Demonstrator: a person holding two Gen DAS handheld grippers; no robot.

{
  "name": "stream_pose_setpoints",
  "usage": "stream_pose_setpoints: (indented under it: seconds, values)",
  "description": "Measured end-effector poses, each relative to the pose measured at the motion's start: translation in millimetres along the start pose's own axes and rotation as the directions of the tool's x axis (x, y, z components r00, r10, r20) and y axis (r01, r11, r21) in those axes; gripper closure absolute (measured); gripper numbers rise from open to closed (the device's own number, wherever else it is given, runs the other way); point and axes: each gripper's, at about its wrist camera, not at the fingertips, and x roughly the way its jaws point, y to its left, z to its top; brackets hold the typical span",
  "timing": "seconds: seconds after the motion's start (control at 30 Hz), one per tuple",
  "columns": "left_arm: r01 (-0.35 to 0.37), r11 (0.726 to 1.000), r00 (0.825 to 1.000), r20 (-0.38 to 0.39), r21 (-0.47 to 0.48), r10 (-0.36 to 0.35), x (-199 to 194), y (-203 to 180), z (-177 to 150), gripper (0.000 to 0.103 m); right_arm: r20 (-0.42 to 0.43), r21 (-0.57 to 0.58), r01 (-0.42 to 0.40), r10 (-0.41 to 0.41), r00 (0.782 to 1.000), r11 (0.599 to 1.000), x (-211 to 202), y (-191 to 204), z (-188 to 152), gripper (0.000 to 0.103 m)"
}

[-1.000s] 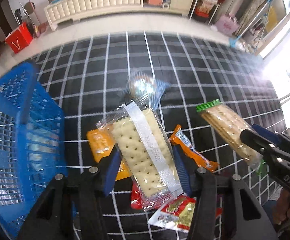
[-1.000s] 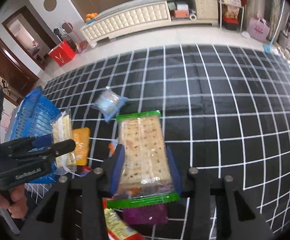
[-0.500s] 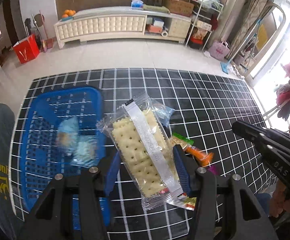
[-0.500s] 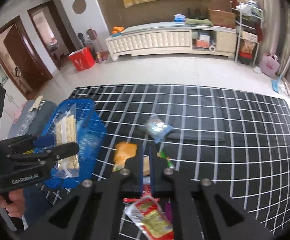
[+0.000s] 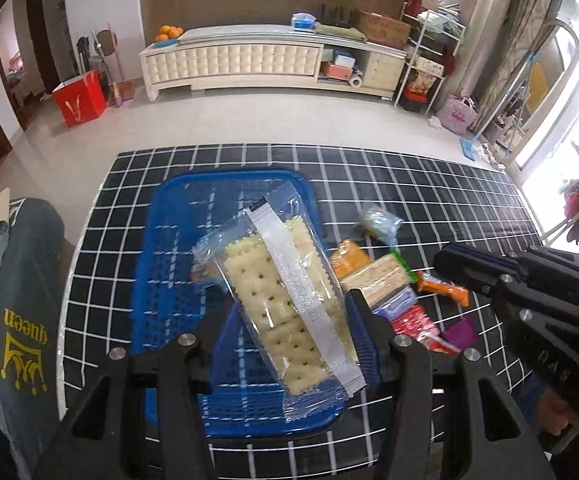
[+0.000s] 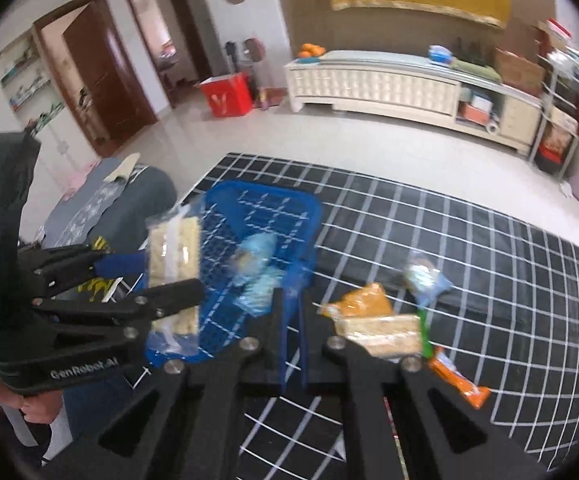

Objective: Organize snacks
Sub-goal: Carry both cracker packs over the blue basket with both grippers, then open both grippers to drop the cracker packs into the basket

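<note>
Gripping a cracker packet [image 5: 289, 304] above the blue basket [image 5: 169, 280], left gripper [image 5: 285, 320]; right gripper [image 6: 291, 320] seemingly clenched, empty

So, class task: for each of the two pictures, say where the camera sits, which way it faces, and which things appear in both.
Left wrist: on the left gripper, facing forward and down over the blue basket; its fingers clamp a cracker pack; the right gripper shows.
Right wrist: on the right gripper, shut and empty; the left gripper and a hand show.
Shared: basket, cracker pack, checked cloth.
</note>
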Motion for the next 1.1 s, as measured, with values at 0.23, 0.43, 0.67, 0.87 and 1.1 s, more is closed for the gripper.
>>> stream_pose_setpoints:
  seconds: [0.23, 0.43, 0.67, 0.87, 1.1]
  values:
    - [-0.019, 1.000, 0.999, -0.032, -0.007, 0.019, 10.7, 36.6, -11.4, 0.054, -0.080, -0.057, -0.026, 0.021, 0.997, 0.998, 45.6, 44.1, 2.7, 0.095]
    - [-0.030, 0.999, 0.994, -0.103, 0.014, 0.031, 36.8, 55.0, -22.7, 0.053, -0.139, -0.076, -0.028, 0.018, 0.990, 0.997, 72.9, 64.9, -1.6, 0.095]
    - [-0.013, 1.000, 0.990, -0.138, 0.004, 0.014, 57.4, 64.0, -32.9, 0.051, -0.171, -0.064, -0.009, -0.002, 0.985, 0.998, 86.6, 69.0, -6.2, 0.095]
    - [-0.044, 0.999, 0.988, -0.146, 0.021, 0.047, 61.3, 58.7, -37.4, 0.035, -0.160, -0.048, 0.002, -0.010, 0.987, 0.999, 79.0, 59.2, -7.4, 0.095]
    - [-0.025, 1.000, 0.995, -0.101, 0.004, 0.025, 43.1, 45.7, -31.4, 0.033, -0.141, -0.011, 0.006, -0.007, 0.990, 1.000, 60.6, 36.2, -13.1, 0.095]
